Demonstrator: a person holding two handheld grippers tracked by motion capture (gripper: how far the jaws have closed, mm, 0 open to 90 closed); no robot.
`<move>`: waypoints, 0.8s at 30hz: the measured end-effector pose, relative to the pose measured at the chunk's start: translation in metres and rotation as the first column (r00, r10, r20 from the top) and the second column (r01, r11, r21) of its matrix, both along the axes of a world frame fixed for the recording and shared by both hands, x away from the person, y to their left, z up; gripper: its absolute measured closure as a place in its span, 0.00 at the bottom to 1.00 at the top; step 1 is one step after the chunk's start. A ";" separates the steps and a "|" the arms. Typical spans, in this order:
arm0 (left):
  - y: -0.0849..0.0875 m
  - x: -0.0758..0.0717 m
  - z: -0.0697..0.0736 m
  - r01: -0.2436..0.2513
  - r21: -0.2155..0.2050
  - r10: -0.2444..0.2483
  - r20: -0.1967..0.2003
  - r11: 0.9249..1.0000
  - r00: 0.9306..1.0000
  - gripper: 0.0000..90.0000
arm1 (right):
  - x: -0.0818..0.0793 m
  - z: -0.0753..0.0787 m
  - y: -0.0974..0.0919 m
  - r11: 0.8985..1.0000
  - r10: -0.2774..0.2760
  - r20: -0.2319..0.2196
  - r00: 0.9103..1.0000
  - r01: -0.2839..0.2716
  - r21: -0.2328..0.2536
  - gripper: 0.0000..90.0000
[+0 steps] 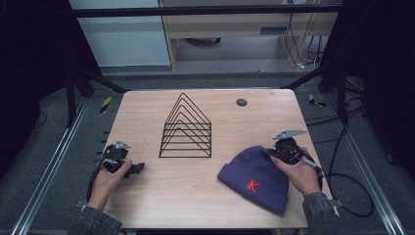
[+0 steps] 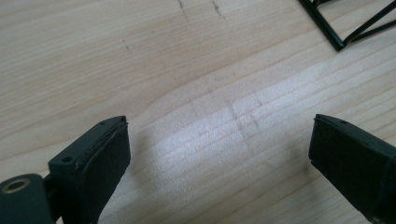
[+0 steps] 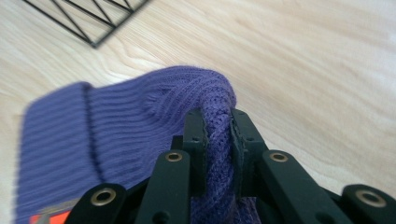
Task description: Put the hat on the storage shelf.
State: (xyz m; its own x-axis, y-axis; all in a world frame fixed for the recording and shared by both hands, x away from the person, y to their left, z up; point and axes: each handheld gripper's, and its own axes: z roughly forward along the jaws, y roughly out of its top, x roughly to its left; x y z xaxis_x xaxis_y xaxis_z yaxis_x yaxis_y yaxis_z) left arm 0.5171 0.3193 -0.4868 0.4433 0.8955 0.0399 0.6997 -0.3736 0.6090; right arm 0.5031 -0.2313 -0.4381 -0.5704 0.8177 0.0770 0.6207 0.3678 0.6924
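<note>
A purple knit beanie [image 1: 257,177] with a red letter K lies on the right front of the wooden table [image 1: 195,196]. My right gripper [image 1: 279,151] is shut on the beanie's top edge; in the right gripper view its jaws pinch a fold of the purple knit [image 3: 217,122]. My left gripper [image 1: 138,168] rests low at the table's left side, held by a hand. In the left gripper view its jaws stand wide apart over bare wood, with nothing between them.
A black wire rack [image 1: 187,128] with peaked dividers stands mid-table, between the two grippers; its corner [image 2: 337,42] shows in the left gripper view. A small dark round disc [image 1: 241,102] sits in the table near the far right. Cables trail off the right edge.
</note>
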 end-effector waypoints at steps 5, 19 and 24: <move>-0.001 -0.002 0.006 0.000 -0.032 0.001 0.048 0.999 0.999 0.05 | -0.014 0.023 0.008 0.999 0.045 0.068 0.997 -0.045 0.005 0.88; -0.001 -0.008 0.019 0.036 -0.109 -0.021 0.135 0.993 0.991 0.12 | -0.037 0.080 0.039 0.986 0.161 0.201 0.966 -0.166 0.007 0.88; -0.002 -0.012 0.026 0.051 -0.127 -0.029 0.171 0.991 0.985 0.11 | -0.038 0.101 0.047 0.981 0.189 0.248 0.950 -0.196 0.002 0.88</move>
